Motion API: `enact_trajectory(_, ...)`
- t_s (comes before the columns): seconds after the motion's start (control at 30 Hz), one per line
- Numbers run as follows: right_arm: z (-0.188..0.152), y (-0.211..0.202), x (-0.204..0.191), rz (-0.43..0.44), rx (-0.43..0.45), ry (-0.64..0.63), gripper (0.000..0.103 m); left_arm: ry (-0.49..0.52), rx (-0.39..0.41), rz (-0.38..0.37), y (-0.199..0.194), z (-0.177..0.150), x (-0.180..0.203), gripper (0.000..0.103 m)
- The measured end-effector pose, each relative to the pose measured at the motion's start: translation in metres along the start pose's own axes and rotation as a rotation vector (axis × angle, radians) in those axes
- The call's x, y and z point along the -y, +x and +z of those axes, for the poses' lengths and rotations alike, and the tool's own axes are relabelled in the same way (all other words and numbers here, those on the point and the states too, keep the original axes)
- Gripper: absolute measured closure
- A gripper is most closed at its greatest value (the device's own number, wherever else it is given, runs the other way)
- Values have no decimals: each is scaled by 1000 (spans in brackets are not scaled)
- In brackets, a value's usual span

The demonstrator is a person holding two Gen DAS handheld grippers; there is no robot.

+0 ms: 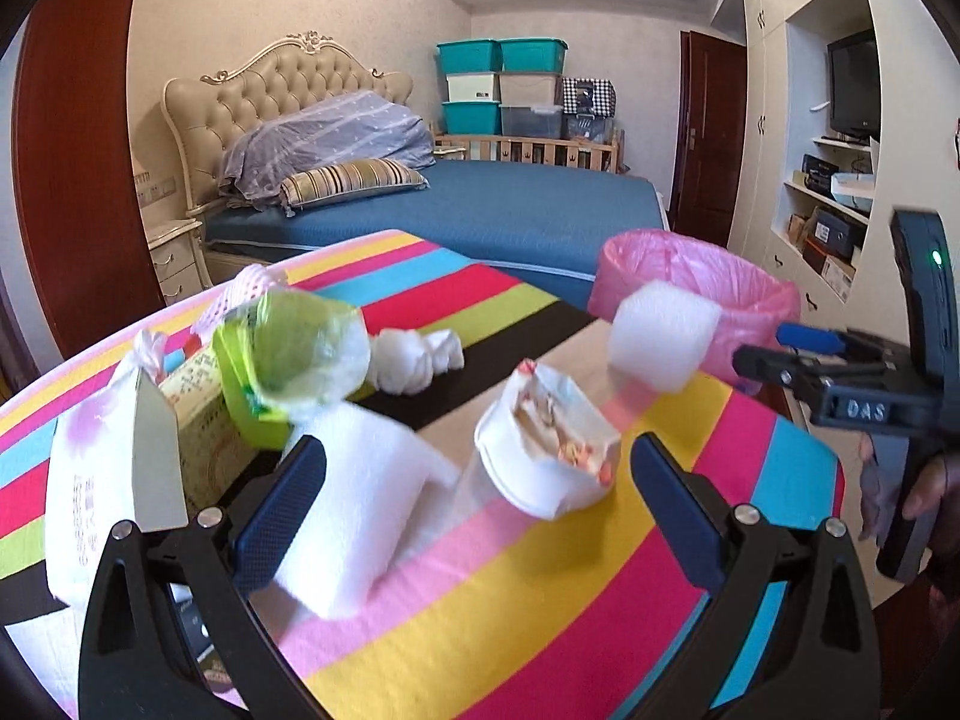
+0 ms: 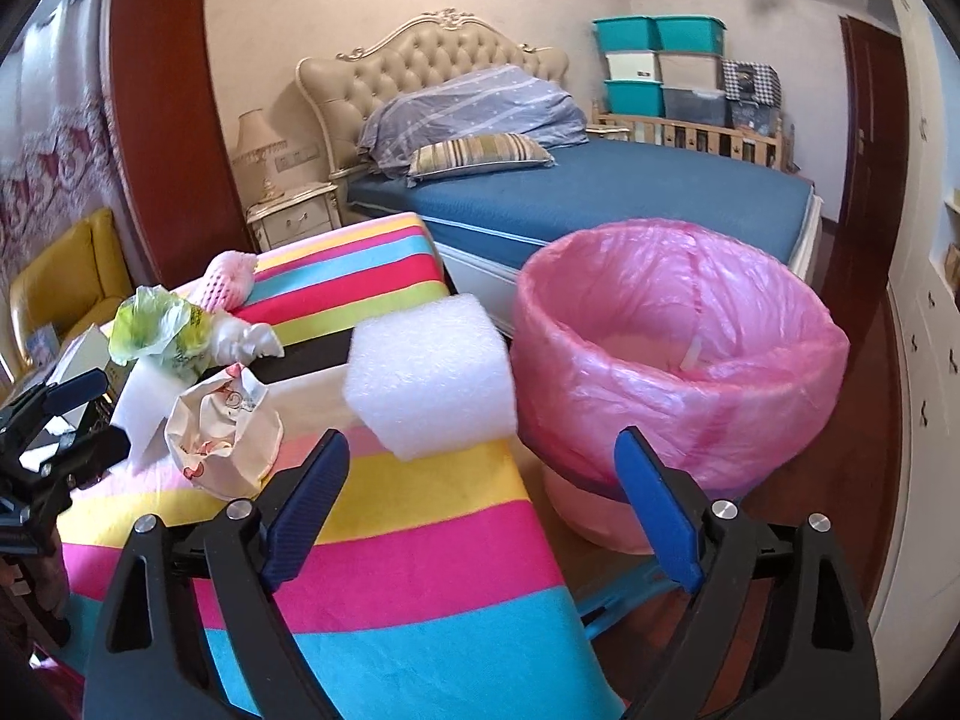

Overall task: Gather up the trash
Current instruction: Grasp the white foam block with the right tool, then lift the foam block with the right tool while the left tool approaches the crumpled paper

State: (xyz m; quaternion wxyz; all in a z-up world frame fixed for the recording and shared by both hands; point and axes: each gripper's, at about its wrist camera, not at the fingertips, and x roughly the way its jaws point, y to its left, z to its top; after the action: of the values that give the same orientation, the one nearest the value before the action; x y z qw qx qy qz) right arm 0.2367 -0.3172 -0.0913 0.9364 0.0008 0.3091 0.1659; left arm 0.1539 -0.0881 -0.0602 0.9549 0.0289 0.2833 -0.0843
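Through the left wrist camera, my left tongs (image 1: 480, 510) are spread wide and empty over the striped desk (image 1: 540, 618). A crumpled paper wrapper (image 1: 549, 447) lies between their tips, on the near side of the pink-lined bin (image 1: 702, 288), untouched.

Through the right wrist camera, my right tongs (image 2: 483, 510) are also spread, holding nothing. The white foam block (image 2: 429, 375) sits at the desk's edge just beside the bin. I judge I'm at the approach step: next, close on one piece and carry it over the bin's rim.
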Motion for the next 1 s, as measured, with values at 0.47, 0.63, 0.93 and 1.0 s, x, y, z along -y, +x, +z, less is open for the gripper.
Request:
enact_trajectory(0.47,30,57,-22,8,-102,-189,18,-21,-31,-28,1,-5,-6,5)
enact_trajectory(0.63,25,52,-24,25,-97,-200,36,-33,-48,-33,5,-5,-6,5)
enact_trajectory(0.93,8,6,-28,30,-3,-153,37,13,-54,-16,16,3,9,5)
enact_trajectory(1.0,6,-3,-25,34,14,-129,37,24,-46,-23,16,5,15,5)
